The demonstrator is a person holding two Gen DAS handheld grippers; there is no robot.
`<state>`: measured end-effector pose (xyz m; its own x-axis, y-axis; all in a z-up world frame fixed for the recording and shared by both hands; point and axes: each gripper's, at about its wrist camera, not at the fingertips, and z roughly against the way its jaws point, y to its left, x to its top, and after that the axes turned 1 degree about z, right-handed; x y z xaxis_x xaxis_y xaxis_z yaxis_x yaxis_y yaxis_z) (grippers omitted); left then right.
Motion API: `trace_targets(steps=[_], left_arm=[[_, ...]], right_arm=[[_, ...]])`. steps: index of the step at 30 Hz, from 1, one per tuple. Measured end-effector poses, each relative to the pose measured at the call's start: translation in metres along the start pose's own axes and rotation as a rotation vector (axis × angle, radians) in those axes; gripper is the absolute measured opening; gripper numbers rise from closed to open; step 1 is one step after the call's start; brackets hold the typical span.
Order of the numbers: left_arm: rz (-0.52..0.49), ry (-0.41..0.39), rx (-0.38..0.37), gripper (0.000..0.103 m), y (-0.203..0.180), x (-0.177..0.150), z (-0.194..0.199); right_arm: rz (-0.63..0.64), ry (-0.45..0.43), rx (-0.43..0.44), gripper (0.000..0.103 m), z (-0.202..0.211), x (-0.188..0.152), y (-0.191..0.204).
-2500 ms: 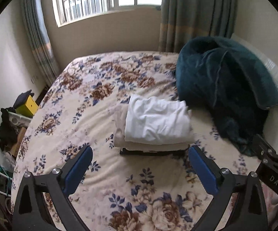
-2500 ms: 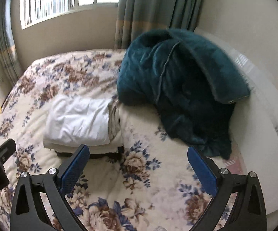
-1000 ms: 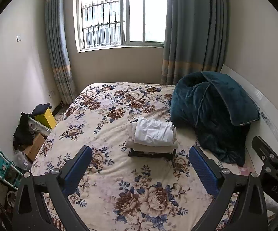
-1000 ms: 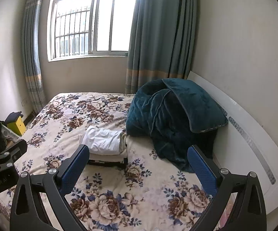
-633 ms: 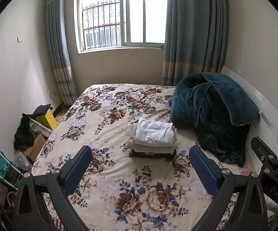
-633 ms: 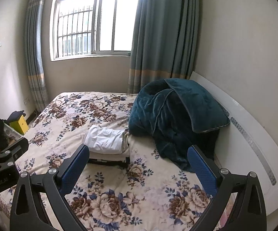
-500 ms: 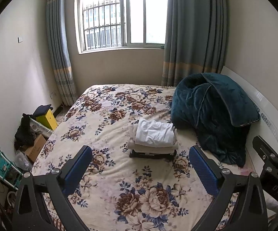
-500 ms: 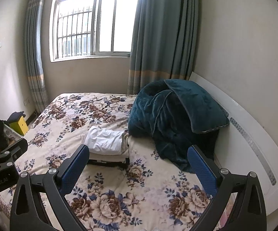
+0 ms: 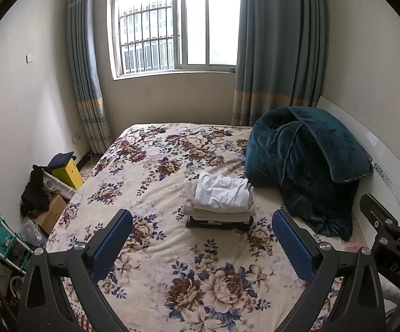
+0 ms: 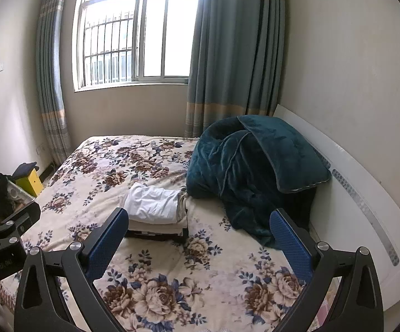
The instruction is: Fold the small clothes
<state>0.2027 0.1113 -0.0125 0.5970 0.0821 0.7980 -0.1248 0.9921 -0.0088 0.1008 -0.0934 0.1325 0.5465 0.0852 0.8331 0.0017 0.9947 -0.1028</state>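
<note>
So both grippers are held up over the near end of the bed [image 9: 155,249]; the left gripper [image 9: 202,238] has its jaws spread wide with nothing between them, and the right gripper [image 10: 200,238] is the same, wide apart and empty. The stack of folded clothes [image 9: 220,202] sits around the middle of the left wrist frame on the floral bedspread; white piece on top, cream ones under it, something dark at the very bottom; in the right wrist view the stack [image 10: 155,211] is just left of centre, partly behind the left blue pad. A big teal blanket [image 9: 305,163] is heaped just right of the stack, up against the white headboard [image 10: 366,202]; window [image 9: 177,27] and curtains across the top; a yellow box [image 9: 67,173] and clutter at the left edge beside the bed.
</note>
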Motion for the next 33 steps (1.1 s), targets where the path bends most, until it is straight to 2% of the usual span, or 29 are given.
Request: trace_targets(steps=[33], left_arm=[[0.017,-0.023,0.026,0.103,0.0017,-0.0045,0.007]], right_arm=[[0.001,-0.012,0.0,0.103,-0.0008,-0.0037,0.0018]])
